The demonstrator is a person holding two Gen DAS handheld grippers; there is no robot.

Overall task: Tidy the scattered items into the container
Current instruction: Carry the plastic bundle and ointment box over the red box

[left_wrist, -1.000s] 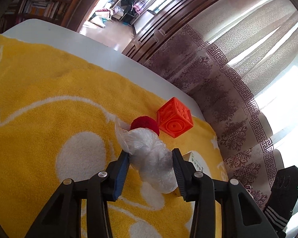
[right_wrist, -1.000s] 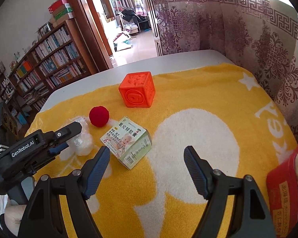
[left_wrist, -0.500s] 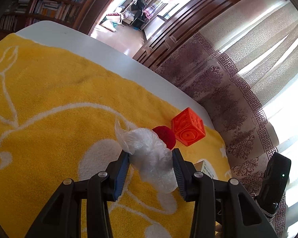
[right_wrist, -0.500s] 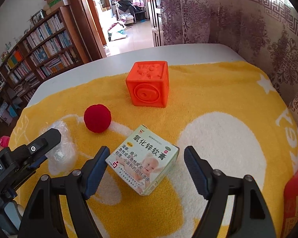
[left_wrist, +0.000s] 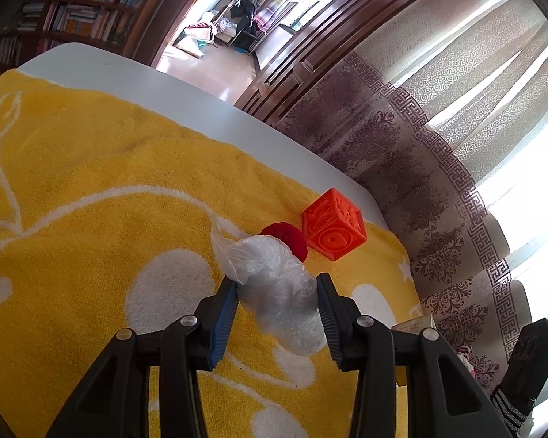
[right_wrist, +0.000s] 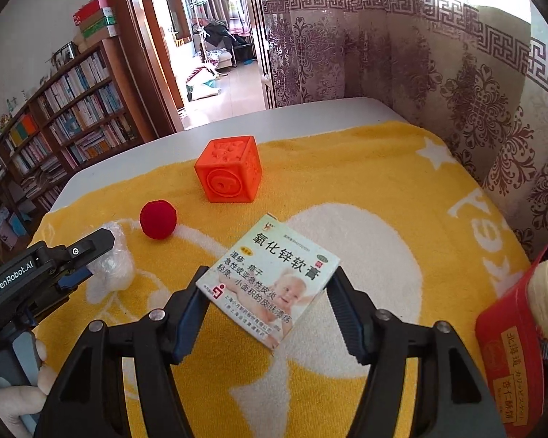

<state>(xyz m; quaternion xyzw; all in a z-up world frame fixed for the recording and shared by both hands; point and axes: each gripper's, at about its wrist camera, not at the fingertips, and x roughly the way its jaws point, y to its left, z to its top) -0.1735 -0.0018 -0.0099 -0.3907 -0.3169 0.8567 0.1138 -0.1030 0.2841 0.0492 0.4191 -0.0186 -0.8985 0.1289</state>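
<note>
Yellow towel [right_wrist: 365,189] covers the table; scattered items sit mid-frame in the right wrist view: orange cube [right_wrist: 229,169] upper centre, red ball [right_wrist: 158,218] left of it, ointment box [right_wrist: 270,277] low centre. Red container [right_wrist: 507,357] is at the lower right edge, already holding something soft.

Right gripper [right_wrist: 268,295] is closing around the ointment box. Its jaws straddle it, left pad at the box's near-left corner, right pad at its right corner. Can't tell if the pads are pressing yet.

Left gripper [left_wrist: 276,310] is clamped on a clear plastic bag [left_wrist: 274,288], low centre of the left wrist view, bag bulging out ahead of the pads.

Risks:
- box sits skewed to the jaws, so contact lands on corners; likely to twist or pop out as the pads meet
- thin carton, so over-squeeze could crush it
- bag is slick and squashy and may slip through on the carry
- both grippers are close and the container is far right, so the left has to cross over, with a collision risk

Pose: both grippers are pitched down toward the towel, right steeper. Person's hand [right_wrist: 14,398] shows at lower left on the left gripper's handle.
</note>
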